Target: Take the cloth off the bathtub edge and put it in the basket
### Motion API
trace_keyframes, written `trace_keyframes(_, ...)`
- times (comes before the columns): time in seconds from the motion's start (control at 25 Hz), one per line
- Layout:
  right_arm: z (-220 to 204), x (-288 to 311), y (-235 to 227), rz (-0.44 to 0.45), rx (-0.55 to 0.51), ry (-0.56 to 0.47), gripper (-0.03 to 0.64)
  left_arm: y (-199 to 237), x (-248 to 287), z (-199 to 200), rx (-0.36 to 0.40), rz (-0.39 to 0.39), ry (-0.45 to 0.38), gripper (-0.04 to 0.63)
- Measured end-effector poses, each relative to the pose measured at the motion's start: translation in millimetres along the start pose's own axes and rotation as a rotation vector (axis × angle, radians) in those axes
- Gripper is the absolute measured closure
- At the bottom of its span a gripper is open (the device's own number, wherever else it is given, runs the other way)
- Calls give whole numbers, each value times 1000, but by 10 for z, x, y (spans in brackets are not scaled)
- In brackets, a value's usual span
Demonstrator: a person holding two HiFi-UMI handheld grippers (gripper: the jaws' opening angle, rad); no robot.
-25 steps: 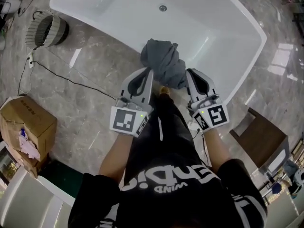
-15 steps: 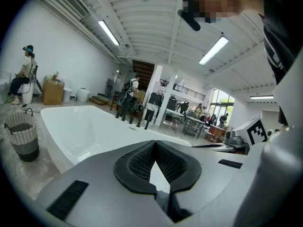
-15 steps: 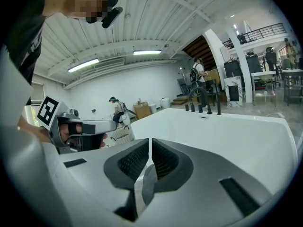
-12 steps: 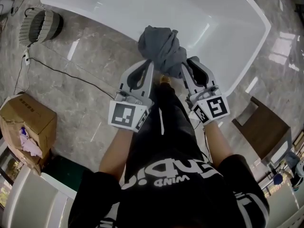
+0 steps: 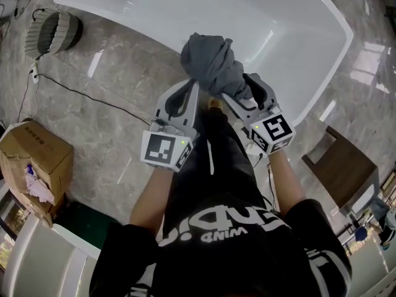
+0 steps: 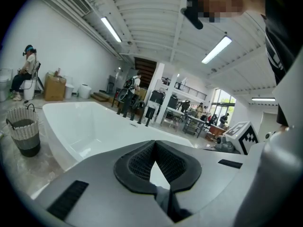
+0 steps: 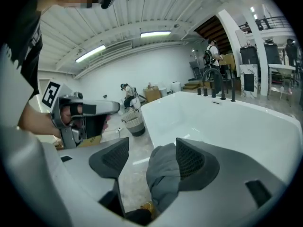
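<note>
Dark ribbed pads of the left hand-held gripper (image 6: 156, 171) are closed together, pinching a fold of the grey cloth (image 5: 209, 64) low between them. The right hand-held gripper (image 7: 151, 161) is opening: its jaws stand wide apart, and the cloth hangs between them, resting against the right-hand pad and clear of the other.

In the head view the two tools point forward side by side. The cloth is bunched into a bundle at their tips, lifted off the tub and hanging over the near rim of the white bathtub (image 5: 297, 36) and the marble floor (image 5: 124, 85) beside it.

The woven basket (image 5: 52, 33) stands on the floor well apart to the left, near the tub's far corner. A black cable (image 5: 80, 98) trails across the floor from the basket, and a cardboard box (image 5: 37, 159) sits further left.
</note>
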State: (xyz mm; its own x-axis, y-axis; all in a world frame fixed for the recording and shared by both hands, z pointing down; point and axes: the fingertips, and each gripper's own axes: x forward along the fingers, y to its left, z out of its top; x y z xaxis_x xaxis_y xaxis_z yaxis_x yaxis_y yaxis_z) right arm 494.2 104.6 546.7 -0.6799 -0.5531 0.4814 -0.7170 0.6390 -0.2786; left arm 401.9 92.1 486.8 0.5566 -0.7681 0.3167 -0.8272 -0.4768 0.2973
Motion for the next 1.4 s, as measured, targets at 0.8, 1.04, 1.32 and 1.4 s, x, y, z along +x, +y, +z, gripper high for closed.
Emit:
trace_keyframes(0.8,-1902,1012,-650,-22,-210,549,325,50,-27,-443,-73,-5,78,583)
trace_keyframes(1.04,-2025,1235,-693,23,-192,555,325,74,8,-537,-83,-8,96,583)
trace_keyframes(1.32,-2020,1249,-674,67,-158,542,327,71,50,-603,-99,-7,112,583)
trace_keyframes(1.4,-2016,1236,-680,61,-172,550,327,57,54,-603,-97,-10,113,583)
